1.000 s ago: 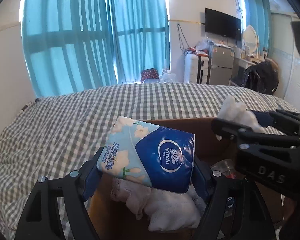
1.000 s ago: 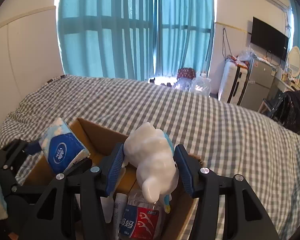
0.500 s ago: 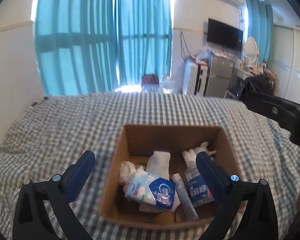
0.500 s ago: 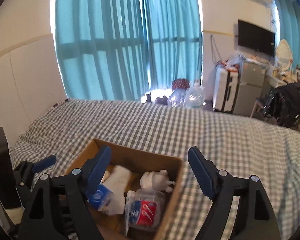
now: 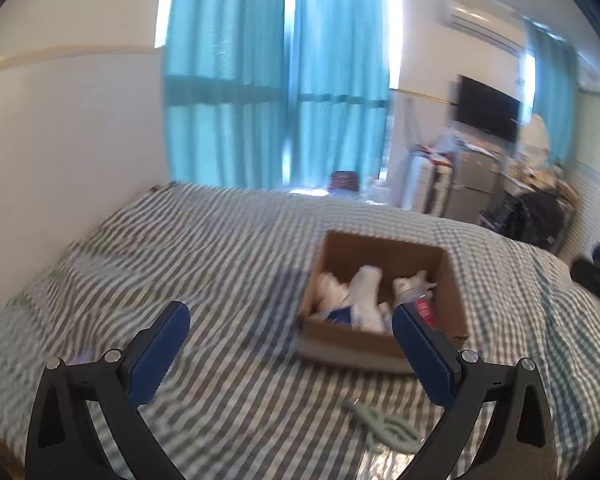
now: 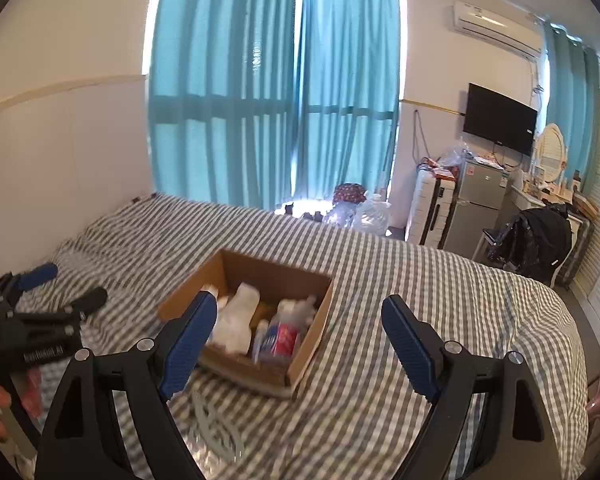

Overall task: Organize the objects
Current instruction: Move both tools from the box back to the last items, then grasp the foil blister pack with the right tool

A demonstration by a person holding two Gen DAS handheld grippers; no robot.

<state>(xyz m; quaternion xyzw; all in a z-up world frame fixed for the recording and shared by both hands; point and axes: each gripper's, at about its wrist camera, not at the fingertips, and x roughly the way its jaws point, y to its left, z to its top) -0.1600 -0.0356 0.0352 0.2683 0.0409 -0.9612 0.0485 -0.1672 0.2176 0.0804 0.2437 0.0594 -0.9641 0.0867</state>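
Note:
A brown cardboard box (image 5: 448, 276) (image 6: 312, 332) sits on the grey checked bed. Inside lie a blue tissue pack (image 5: 338, 314), white cloth (image 5: 362, 290) (image 6: 238, 316), a white plush toy (image 5: 410, 284) and a red-labelled bottle (image 6: 282, 336). My left gripper (image 5: 290, 344) is open and empty, pulled back from the box; it also shows at the left of the right wrist view (image 6: 66, 286). My right gripper (image 6: 298, 338) is open and empty, held back above the bed in front of the box.
A pale green patterned item (image 5: 384, 426) (image 6: 216, 428) lies on the bed near me. The bed (image 5: 180, 260) stretches left and right of the box. Blue curtains, a TV, a fridge and a chair with a black bag stand beyond the bed.
Both grippers let go of the tissue pack and the plush toy into the box, then opened wide and drew back and up from it. The left view is now motion-blurred.

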